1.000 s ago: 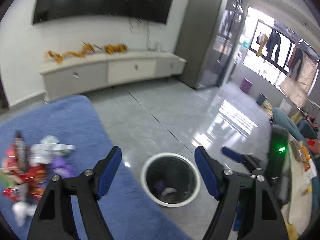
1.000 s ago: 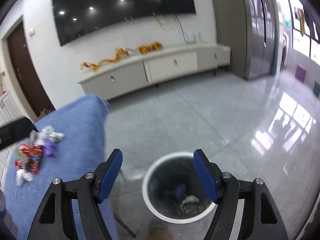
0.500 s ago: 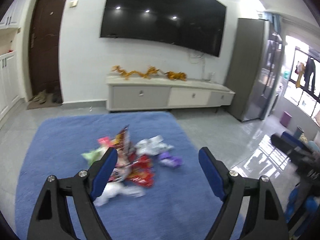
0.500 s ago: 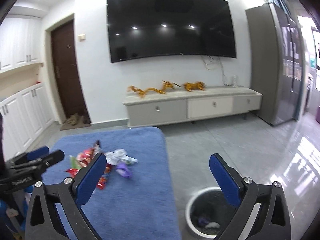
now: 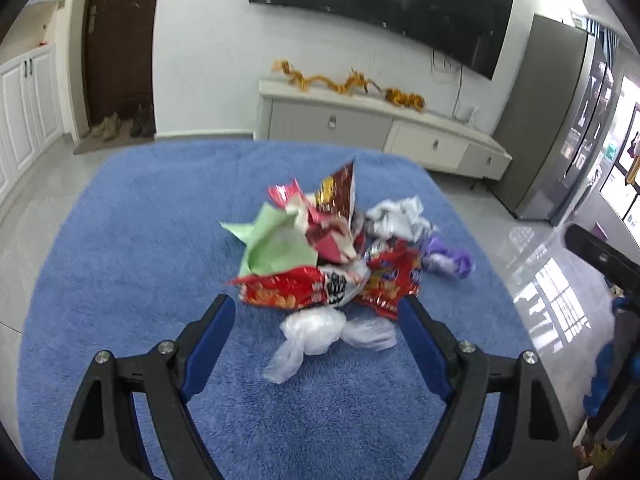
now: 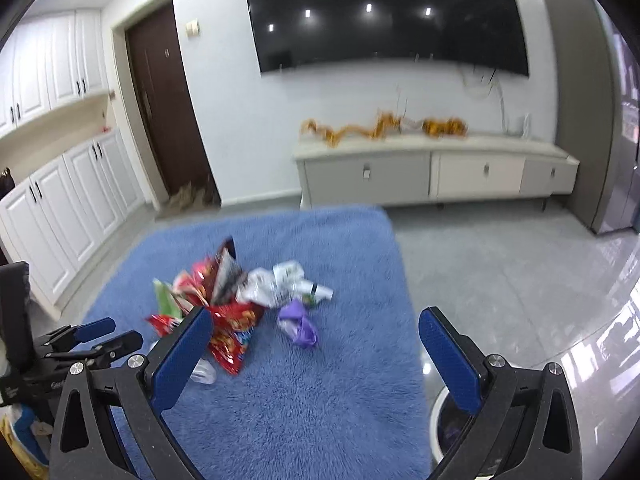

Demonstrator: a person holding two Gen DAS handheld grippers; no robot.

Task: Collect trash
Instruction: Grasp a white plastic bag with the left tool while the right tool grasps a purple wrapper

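Note:
A pile of trash lies on a blue fluffy surface (image 5: pixel 132 248): red snack bags (image 5: pixel 304 286), a green paper (image 5: pixel 274 240), a clear plastic bag (image 5: pixel 320 334), a crumpled silver wrapper (image 5: pixel 396 216) and a purple wrapper (image 5: pixel 446 260). My left gripper (image 5: pixel 316 320) is open and empty, its jaws just short of the clear bag. My right gripper (image 6: pixel 316 340) is open and empty, above the blue surface (image 6: pixel 320 400) near the purple wrapper (image 6: pixel 298 322). The white-rimmed bin (image 6: pixel 448 432) peeks out at the lower right, beside the surface's edge.
A low grey TV cabinet (image 5: pixel 380 128) with gold ornaments stands against the far wall under a large TV. White cupboards (image 6: pixel 68 200) and a dark door are at the left. A grey tall cabinet (image 5: pixel 560 120) stands at the right. Glossy floor tiles surround the blue surface.
Both grippers have swung from over the bin to the trash pile on the blue surface. The left one has come close to the pile. Both stay open.

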